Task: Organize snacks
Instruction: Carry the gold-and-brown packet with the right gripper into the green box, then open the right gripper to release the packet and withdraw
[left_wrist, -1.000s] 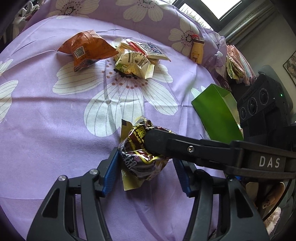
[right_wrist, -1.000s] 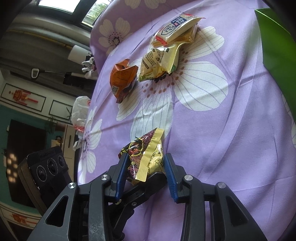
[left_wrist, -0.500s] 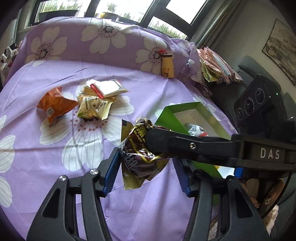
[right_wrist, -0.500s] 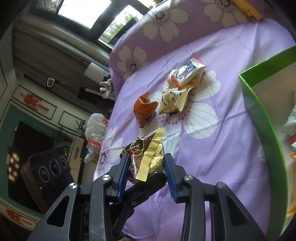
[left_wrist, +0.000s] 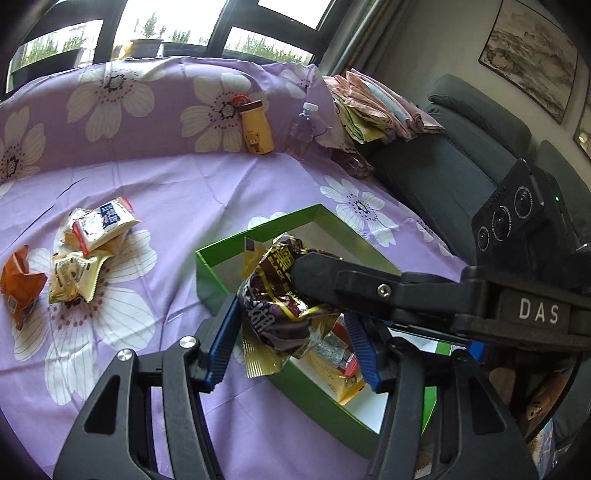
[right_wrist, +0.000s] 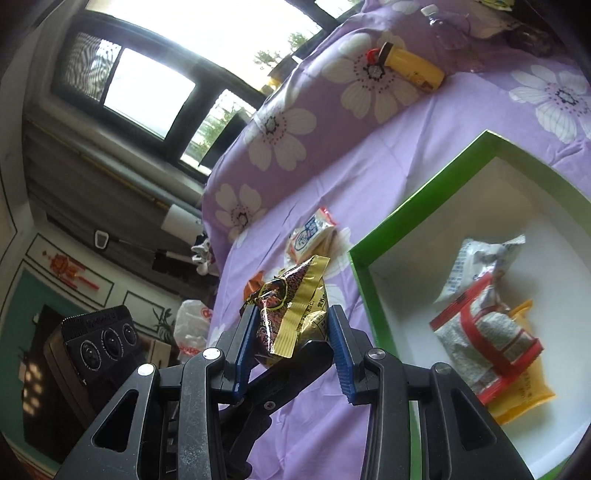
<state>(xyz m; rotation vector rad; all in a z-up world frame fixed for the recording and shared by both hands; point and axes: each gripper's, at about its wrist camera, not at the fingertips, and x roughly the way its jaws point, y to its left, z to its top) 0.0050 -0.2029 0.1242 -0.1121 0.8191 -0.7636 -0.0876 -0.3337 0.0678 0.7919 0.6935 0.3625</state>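
The purple flowered cloth (left_wrist: 155, 184) lies wide and bare around the green box (right_wrist: 369, 295), whose near corner runs out of the right wrist view. Both grippers pinch one crumpled brown-and-gold snack packet (left_wrist: 275, 306) above the box's edge: the left gripper (left_wrist: 291, 332) hides its underside, the right gripper (right_wrist: 291, 339) its far end.
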